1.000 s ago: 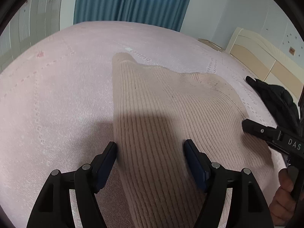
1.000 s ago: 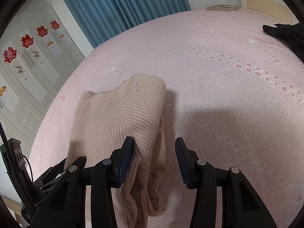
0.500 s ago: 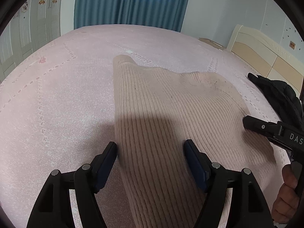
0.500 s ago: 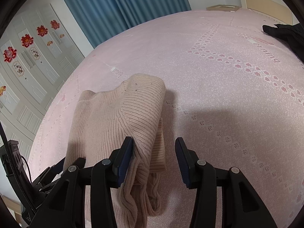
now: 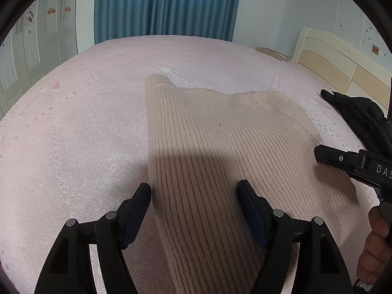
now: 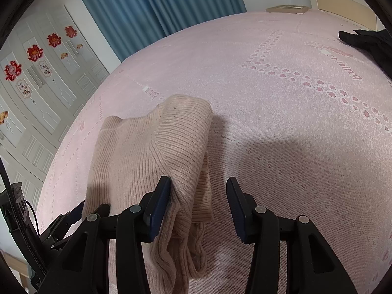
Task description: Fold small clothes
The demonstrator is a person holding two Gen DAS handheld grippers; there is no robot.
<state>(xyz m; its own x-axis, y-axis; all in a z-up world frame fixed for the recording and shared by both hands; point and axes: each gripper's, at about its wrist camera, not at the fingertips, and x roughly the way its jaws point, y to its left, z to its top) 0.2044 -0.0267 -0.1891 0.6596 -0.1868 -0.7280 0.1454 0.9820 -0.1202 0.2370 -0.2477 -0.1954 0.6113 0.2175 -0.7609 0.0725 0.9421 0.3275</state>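
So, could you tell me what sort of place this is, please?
Most likely a bedroom: the beige sweater lies on a pink bed cover, with a cream headboard and blue curtains behind.

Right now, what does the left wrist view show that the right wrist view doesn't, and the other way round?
Only the left wrist view shows the cream headboard, a hand on the right gripper's handle, and the sweater's broad flat ribbed face.

Only the right wrist view shows the red flower decorations on the wardrobe doors and the sweater's folded-over sleeve and bunched hem by the right gripper.

Both show the beige sweater on the pink bedspread, the blue curtain, the black garment, and open jaws on both grippers, including the left gripper.
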